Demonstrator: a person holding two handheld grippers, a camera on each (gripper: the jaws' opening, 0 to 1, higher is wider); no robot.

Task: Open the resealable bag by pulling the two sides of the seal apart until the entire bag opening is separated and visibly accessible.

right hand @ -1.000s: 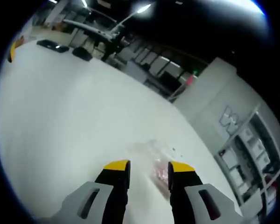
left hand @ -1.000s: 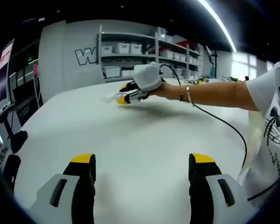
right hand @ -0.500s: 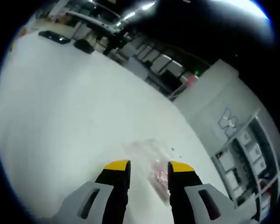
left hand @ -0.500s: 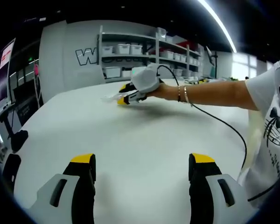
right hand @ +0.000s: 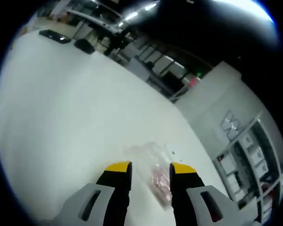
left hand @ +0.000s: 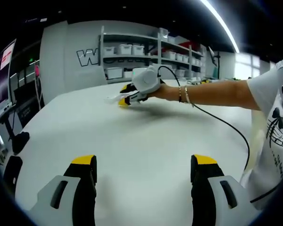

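Note:
A clear resealable bag [right hand: 148,155] with reddish contents lies flat on the white table [right hand: 61,103]. My right gripper [right hand: 151,168] hovers low over it, open, with the bag between and just beyond the yellow fingertips [right hand: 119,167]. In the left gripper view the same bag [left hand: 112,98] shows small at the far side of the table [left hand: 146,136], with the right gripper [left hand: 123,95] at its edge, held by a person's outstretched hand. My left gripper [left hand: 144,162] stands wide open above bare table near the front, nothing between its fingers.
A black cable [left hand: 226,125] trails from the right gripper across the table toward the person in a white shirt [left hand: 273,122]. Shelves with white bins [left hand: 132,49] stand behind the table. Dark objects [left hand: 14,141] sit by the left edge; more dark objects [right hand: 56,36] lie far off.
The right gripper has eased slightly forward, so the bag sits a little closer between its tips. The left gripper has not moved.

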